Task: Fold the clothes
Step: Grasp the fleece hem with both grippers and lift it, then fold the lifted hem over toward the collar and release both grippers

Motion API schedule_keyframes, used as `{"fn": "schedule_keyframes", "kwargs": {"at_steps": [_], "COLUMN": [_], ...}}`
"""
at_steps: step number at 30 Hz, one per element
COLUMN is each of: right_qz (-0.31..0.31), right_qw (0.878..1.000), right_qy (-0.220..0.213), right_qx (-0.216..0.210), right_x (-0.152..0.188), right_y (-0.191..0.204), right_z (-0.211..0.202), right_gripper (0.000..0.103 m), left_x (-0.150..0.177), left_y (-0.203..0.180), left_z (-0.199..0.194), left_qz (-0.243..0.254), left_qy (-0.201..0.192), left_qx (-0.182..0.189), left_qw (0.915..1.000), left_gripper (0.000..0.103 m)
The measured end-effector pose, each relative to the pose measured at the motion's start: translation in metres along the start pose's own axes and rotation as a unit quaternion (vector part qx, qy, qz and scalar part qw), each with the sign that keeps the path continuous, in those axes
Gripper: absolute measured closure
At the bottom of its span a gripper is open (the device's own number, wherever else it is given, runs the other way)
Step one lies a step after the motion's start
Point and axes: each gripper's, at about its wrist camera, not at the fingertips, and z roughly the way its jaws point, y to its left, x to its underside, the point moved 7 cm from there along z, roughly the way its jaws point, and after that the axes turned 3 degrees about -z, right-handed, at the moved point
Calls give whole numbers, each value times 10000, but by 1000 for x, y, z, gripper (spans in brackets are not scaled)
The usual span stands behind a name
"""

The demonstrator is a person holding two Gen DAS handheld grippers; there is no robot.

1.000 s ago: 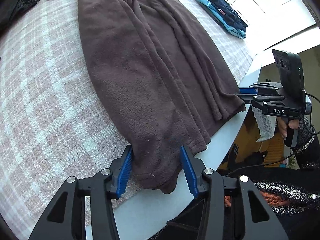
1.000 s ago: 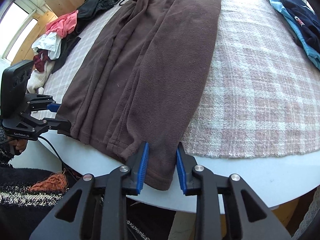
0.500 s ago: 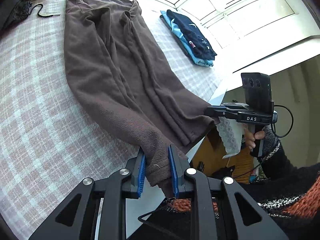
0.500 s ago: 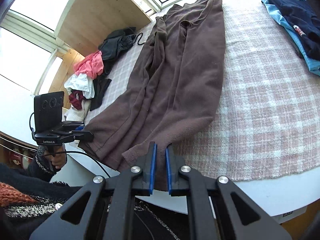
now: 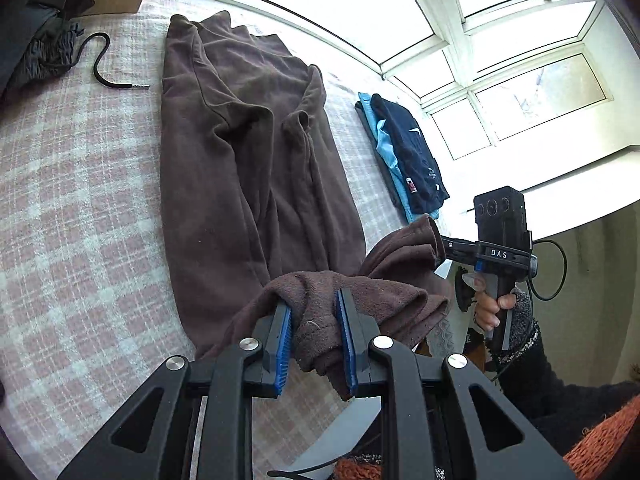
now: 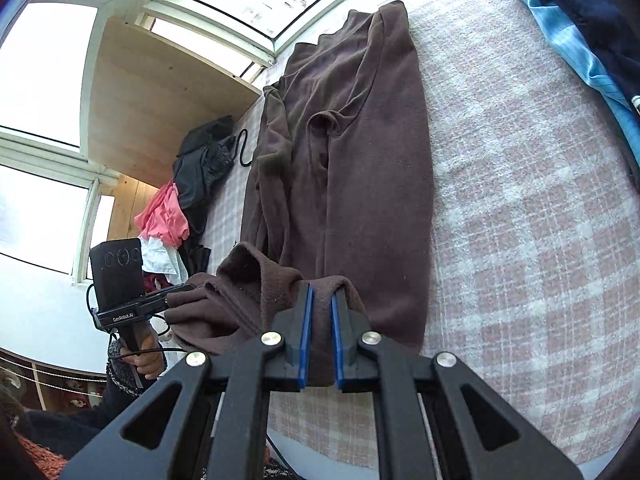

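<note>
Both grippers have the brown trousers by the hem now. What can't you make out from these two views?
- Hem of the brown trousers: bunched in the left gripper and right gripper, so layers pinched unclear.
- Folded blue clothes: cut off by the right wrist view's edge.
- Clothes pile: items overlap, count unclear.
</note>
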Motion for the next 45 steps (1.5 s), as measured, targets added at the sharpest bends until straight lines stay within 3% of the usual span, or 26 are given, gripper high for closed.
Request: {"fn": "schedule_keyframes", "kwargs": {"at_steps": [7,10,12,15,18,20,21,22,23,27,31,34,36,37,38,39,40,41,42,45], "right_qz": [439,563,754,1029,438,-191,-477,-744,-991,-1783,-1980,-1877,-1490,-1273,-1192,-1146,-1161,-1193,-1228,-1335], "right_qw": [9968,9964,9949,9931,9983,9983,9969,9951,9930,9824,9765,9787,9845,9887,9907,9919,9914,9905,9898,9878], "right_qy": [646,631,642,513,-9,-299,-377,-391,-345,229,671,534,305,211,68,-87,-187,-271,-256,-132], "right_qx": [181,21,-184,-229,377,463,493,517,534,509,529,639,871,769,650,539,566,632,675,785], "right_x": [-31,-37,-39,-41,-43,-38,-33,-27,-21,4,5,-22,-48,-57,-60,-61,-57,-51,-45,-29], "right_y": [-26,-27,-29,-38,-33,-12,0,12,23,54,54,40,21,16,14,13,11,9,7,0], "right_z": [35,27,24,15,-11,-26,-30,-29,-25,15,60,74,66,57,43,29,17,5,4,8], "right_gripper": [92,86,73,71,71,71,73,75,80,81,81,81,81,81,81,79,75,63,59,59], "left_x": [-38,-46,-49,-53,-53,-55,-57,-58,-62,-67,-49,-46,-52,-61,-70,-79,-84,-85,-84,-63], "left_y": [47,53,50,47,50,49,47,45,43,30,7,-1,0,9,23,37,46,49,49,43], "left_z": [43,49,46,42,39,29,23,16,6,-37,-22,12,37,46,50,52,48,39,27,-6], "left_qz": [-444,-588,-508,-528,-627,-558,-485,-409,-324,116,643,804,758,727,684,609,408,220,209,555], "left_qy": [432,603,617,590,592,457,361,252,96,-445,-62,267,401,345,234,128,44,-42,-163,-310], "left_qx": [-234,-197,-199,-100,-129,-233,-301,-365,-403,-478,-408,-273,-137,-392,-882,-1290,-1310,-1119,-1079,-1272], "left_qw": [9978,9963,9966,9968,9962,9971,9977,9982,9986,9978,9971,9960,9962,9960,9935,9897,9905,9935,9938,9898], "left_gripper": [81,81,78,69,69,67,61,50,46,44,44,45,45,45,48,58,65,65,63,44]}}
